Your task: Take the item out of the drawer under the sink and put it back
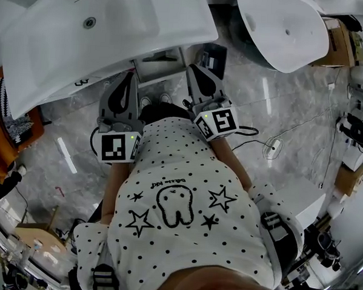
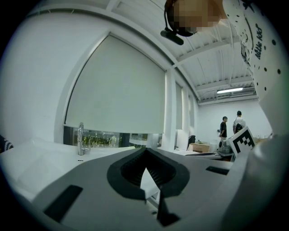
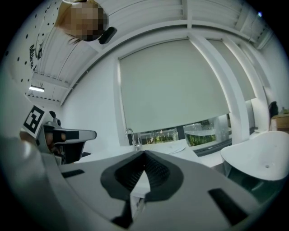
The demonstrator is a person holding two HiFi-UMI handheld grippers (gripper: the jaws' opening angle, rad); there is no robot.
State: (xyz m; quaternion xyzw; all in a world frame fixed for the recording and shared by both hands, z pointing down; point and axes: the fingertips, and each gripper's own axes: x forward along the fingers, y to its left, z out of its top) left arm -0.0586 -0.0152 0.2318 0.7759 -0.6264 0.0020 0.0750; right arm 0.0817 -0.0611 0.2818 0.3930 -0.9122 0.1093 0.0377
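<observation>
Head view: two hand-held grippers [image 1: 126,83] [image 1: 196,72] (both pressed together, seemingly empty) near two sinks [image 1: 115,29] [image 1: 285,25].

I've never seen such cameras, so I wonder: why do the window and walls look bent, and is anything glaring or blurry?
Head view: evenly lit and sharp, with streaks of glare on the glossy floor. Left gripper view: a wide-angle lens bows the window blind and leaves black corners. Right gripper view: the same bowing of the window blind, and the same black rim.

Round white basin [image 1: 285,25] up top, cardboard box [image 1: 340,43] just right of it, marble floor [image 1: 292,111] below, cable [image 1: 272,149] trailing there
</observation>
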